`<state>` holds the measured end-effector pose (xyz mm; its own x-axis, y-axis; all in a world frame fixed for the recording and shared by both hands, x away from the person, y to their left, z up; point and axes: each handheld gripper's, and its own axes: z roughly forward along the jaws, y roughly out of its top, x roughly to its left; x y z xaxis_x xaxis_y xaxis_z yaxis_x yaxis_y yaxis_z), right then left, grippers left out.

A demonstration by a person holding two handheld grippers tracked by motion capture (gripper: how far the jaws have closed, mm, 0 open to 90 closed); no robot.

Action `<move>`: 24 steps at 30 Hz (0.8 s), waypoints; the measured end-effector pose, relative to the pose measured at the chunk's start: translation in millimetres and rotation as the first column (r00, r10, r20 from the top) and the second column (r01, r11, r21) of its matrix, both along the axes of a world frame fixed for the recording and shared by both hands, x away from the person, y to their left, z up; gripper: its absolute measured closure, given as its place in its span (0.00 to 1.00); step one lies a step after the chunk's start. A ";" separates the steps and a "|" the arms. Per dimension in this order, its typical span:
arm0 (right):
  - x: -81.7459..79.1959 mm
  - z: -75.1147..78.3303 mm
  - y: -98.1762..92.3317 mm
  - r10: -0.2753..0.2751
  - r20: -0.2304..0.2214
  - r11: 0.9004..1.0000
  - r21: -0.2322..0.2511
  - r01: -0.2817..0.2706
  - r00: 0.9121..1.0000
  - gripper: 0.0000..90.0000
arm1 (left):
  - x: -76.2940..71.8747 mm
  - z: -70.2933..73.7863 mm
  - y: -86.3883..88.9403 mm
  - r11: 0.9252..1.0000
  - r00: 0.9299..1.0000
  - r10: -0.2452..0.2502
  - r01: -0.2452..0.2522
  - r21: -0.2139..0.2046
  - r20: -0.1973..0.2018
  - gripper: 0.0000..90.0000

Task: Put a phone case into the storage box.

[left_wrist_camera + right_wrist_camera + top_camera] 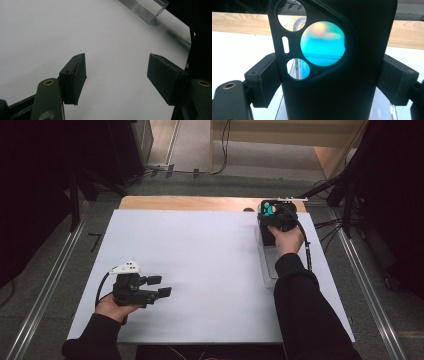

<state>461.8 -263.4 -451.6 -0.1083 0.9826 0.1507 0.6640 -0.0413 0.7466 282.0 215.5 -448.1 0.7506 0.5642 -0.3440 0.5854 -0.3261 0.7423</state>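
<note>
White board (200, 265) covers most of the wooden table (190, 202), and both grippers work over it. Ahead of the left gripper's jaws, well apart from them, lies a clear plastic tray (142, 10); in the high view that tray (267, 262) sits under the person's right forearm, just behind the right gripper. The black phone case (332, 82) stands upright between the jaws of the right gripper (272, 217), its back toward the camera, its camera cut-outs above the pads. Both pads press on its two long sides, so the jaws are closed on the case. Through the largest round cut-out something teal shows. The left gripper (159, 286) rests low near the board's near edge, its jaws spread apart with bare white board between them, gripping nothing.
</note>
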 end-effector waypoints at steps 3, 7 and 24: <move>2.7 -1.2 0.2 -0.004 -0.006 1.000 0.000 0.004 1.000 0.13 | 0.3 -0.4 0.3 1.000 1.000 -0.002 0.002 0.002 -0.002 0.36; 4.6 -2.5 -0.7 0.000 -0.005 1.000 0.002 0.000 1.000 0.12 | 0.5 -0.8 0.1 1.000 1.000 -0.001 0.001 -0.001 -0.005 0.36; -14.3 23.3 1.6 0.108 -0.013 0.994 0.026 -0.107 0.994 0.00 | 1.2 -1.0 -0.6 1.000 1.000 0.000 0.000 0.003 -0.011 0.36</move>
<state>447.4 -261.8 -428.2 -0.2108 0.9612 0.1779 0.6760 0.0119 0.7368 283.2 214.8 -449.1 0.7465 0.5653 -0.3510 0.5939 -0.3281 0.7346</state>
